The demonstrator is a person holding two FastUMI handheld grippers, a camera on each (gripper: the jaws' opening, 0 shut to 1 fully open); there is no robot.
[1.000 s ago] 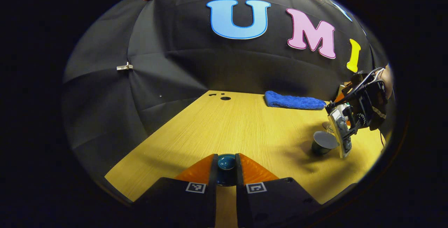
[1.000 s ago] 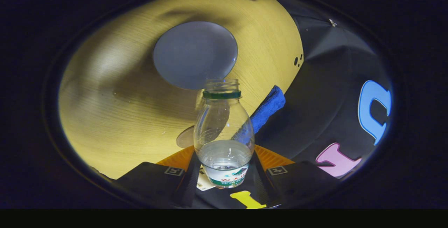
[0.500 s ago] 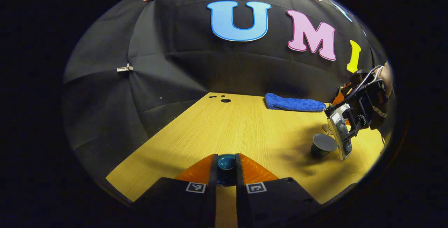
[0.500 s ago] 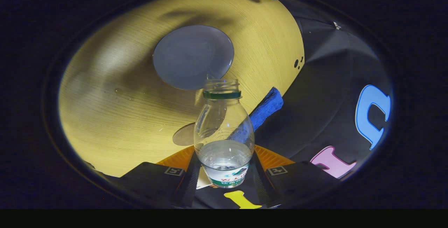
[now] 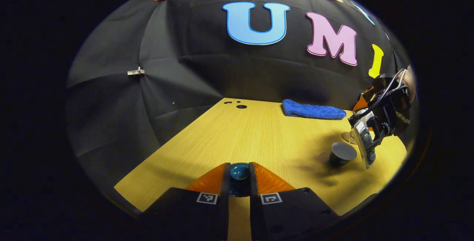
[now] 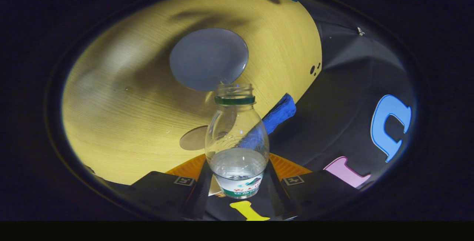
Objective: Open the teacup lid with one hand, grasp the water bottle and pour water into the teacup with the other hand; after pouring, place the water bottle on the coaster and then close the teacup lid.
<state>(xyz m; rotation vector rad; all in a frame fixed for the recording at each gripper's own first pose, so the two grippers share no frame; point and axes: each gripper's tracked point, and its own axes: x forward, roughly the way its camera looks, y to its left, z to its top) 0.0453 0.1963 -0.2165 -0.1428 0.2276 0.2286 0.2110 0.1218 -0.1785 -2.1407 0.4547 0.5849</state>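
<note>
While the left gripper point(image 5: 239, 176) is hanging above the table point(image 5: 237, 137), its two fingers are pressing on the dark teal lid point(image 5: 239, 171) by its knob, one on each side, with only the knob's width between them. Ahead of it and off to its right, the cup point(image 5: 341, 153) is standing uncovered on the wood, well apart from the lid. Just beyond the cup, the right gripper point(image 5: 374, 130) is hanging over the table with a hand point(image 5: 409, 81) behind it, and part of the round coaster point(image 5: 348, 136) is peeking out beside it. Farther ahead, a blue cloth point(image 5: 313, 110) is lying near the booth wall.

In the right gripper view, the right gripper point(image 6: 237, 181) is closing both fingers on the lower body of the bottle point(image 6: 237, 137). The bottle is showing an uncapped mouth and a green neck ring, with water sitting in the part nearest the fingers. Its mouth is pointing toward the cup point(image 6: 209, 59), whose pale inside is lying just past the mouth and slightly to the left. The coaster point(image 6: 192, 138) is lying on the table point(image 6: 111, 104) just left of the bottle's body, partly behind it. The cloth point(image 6: 279, 113) is showing to the right, partly through the clear plastic.
</note>
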